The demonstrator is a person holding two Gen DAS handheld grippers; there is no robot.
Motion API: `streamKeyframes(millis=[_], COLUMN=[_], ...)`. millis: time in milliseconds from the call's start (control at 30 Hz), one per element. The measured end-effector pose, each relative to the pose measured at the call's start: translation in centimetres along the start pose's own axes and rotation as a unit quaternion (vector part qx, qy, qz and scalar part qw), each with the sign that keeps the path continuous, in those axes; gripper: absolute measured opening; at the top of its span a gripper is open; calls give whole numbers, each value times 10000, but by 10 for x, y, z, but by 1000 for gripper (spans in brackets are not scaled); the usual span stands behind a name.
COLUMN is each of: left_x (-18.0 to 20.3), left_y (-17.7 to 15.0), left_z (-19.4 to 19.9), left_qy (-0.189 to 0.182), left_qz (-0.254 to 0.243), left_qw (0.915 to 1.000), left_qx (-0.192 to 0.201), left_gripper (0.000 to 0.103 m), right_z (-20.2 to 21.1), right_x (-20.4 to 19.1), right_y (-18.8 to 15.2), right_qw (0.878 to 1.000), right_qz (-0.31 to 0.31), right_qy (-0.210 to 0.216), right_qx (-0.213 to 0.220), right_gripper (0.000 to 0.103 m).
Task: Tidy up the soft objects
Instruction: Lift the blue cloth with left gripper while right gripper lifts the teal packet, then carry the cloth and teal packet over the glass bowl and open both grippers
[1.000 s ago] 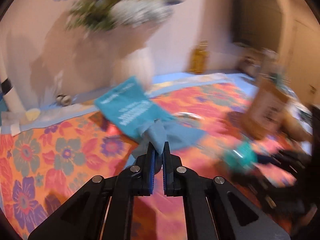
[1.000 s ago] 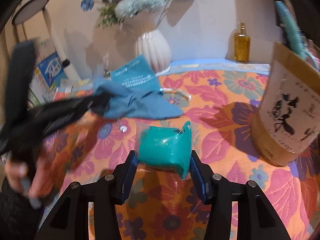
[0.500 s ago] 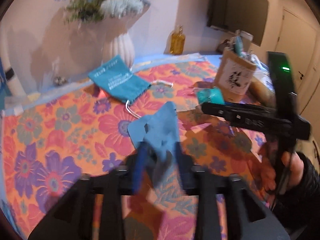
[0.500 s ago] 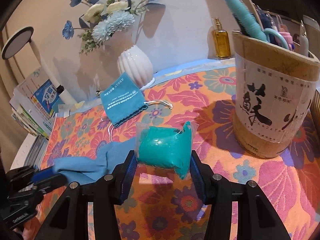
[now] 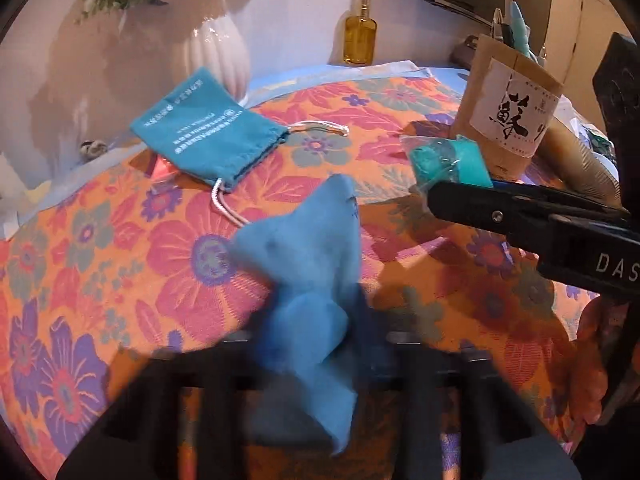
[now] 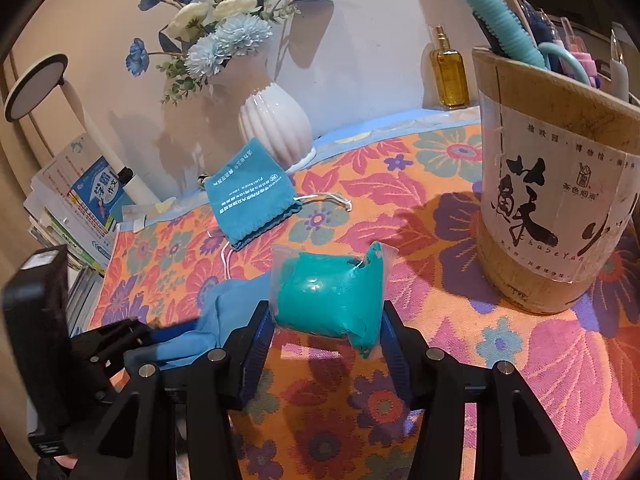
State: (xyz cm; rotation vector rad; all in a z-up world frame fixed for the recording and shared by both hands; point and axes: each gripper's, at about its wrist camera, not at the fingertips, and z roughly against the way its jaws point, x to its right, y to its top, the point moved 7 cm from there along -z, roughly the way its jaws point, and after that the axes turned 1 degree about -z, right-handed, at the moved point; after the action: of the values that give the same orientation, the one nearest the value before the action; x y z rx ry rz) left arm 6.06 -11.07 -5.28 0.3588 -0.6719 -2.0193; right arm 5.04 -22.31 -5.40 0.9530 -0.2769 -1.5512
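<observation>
1. The right hand-held gripper is clenched on a teal soft lump in clear wrap, held just above the floral worktop. Only the lump's sides sit between the pads; I judge the slick wrap could slide out if the squeeze eases, and a harder squeeze would squash it.

2. The left hand-held gripper is badly blurred in its own view. A blue cloth bunches at its fingers, but I cannot tell whether they are clamped on it or have let go. The loose cloth flap hangs over the fingers and could snag them, or drag across the worktop.

3. The two tools are close together; in the left view the right one crosses just beside the cloth. A quick move by either could knock the other or catch the cloth.

4. Farther toward the back edge lies a teal drawstring pouch, its white cord trailing loose. The cord could hook a passing finger.

5. Along the back edge, a white vase with flowers and an amber bottle look easy to tip. Toward the right edge, a tall pen holder blocks that way.

6. The most open room is the bare floral middle and the near edge.
</observation>
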Motion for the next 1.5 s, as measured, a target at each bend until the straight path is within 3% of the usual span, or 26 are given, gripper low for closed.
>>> streamKeyframes(millis=[33, 167, 367, 600, 767, 1100, 1500], left_x=[0, 7, 33, 80, 124, 202, 253], left_y=[0, 5, 25, 67, 86, 122, 150], left_z=[3, 30, 91, 149, 172, 164, 124], left_qy=[-70, -378, -148, 243, 388, 113, -225], left_qz=[77, 274, -20, -313, -617, -1064, -1390], left_qw=[9999, 9979, 9940, 9830, 9736, 9654, 9640], left_qx=[28, 458, 1087, 1795, 2164, 2378, 2253], left_gripper=[8, 7, 7, 7, 7, 7, 7], right_z=[2, 22, 65, 151, 208, 263, 260], right_x=[-1, -4, 3, 17, 43, 120, 184], right_y=[1, 4, 7, 36, 50, 58, 60], right_qw=[10000, 9992, 9973, 9893, 9777, 9615, 9538], right_qz=[27, -45, -333, -213, -168, -567, -974], right_qy=[25, 188, 300, -124, -740, -1465, -1872], right_qx=[49, 340, 582, 1435, 1961, 2254, 2137], right_gripper=[51, 51, 51, 51, 51, 51, 51])
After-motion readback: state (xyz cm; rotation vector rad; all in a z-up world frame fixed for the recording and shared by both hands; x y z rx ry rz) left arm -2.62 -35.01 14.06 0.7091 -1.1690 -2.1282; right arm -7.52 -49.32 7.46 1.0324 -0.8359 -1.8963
